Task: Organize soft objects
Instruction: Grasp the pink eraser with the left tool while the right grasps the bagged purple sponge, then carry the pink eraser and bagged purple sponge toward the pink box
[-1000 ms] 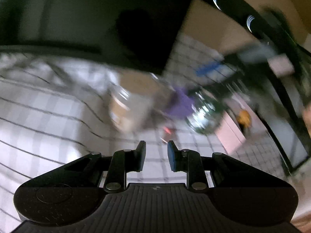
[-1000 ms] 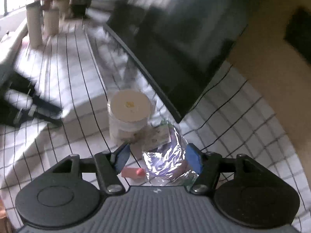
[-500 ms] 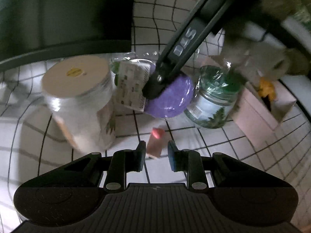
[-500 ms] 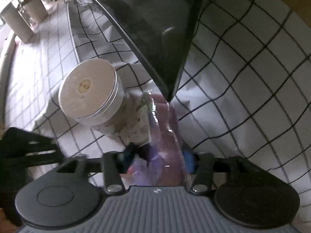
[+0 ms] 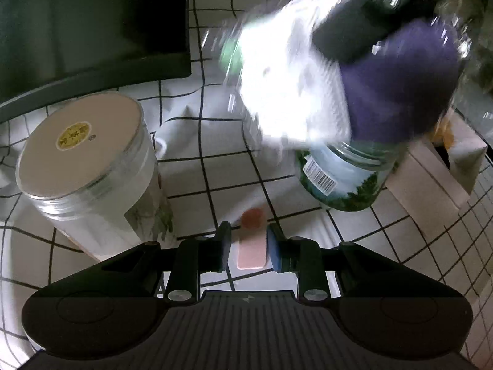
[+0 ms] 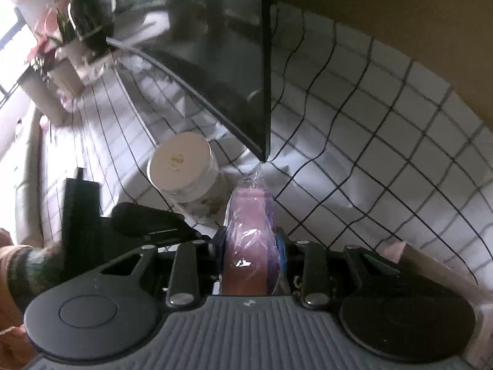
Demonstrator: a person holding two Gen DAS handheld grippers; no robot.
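Your right gripper (image 6: 251, 246), jaws just closing, pinches the wrapped purple pouch (image 6: 249, 240); your left gripper (image 5: 249, 248), nearly shut, straddles the pink eraser (image 5: 251, 254), lengthwise between its jaws.

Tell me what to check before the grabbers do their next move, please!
1. Right gripper pinching the wrapped purple package: ok; its jaws have just been closing.
2. Package lifted off the checked cloth: ok.
3. Small pink piece between the left gripper fingers: ok.
4. Left pads pressing the pink piece: not ok, gaps show.
5. Tan-lid jar upright: ok.
6. Green-label jar clear of the package: cannot tell.
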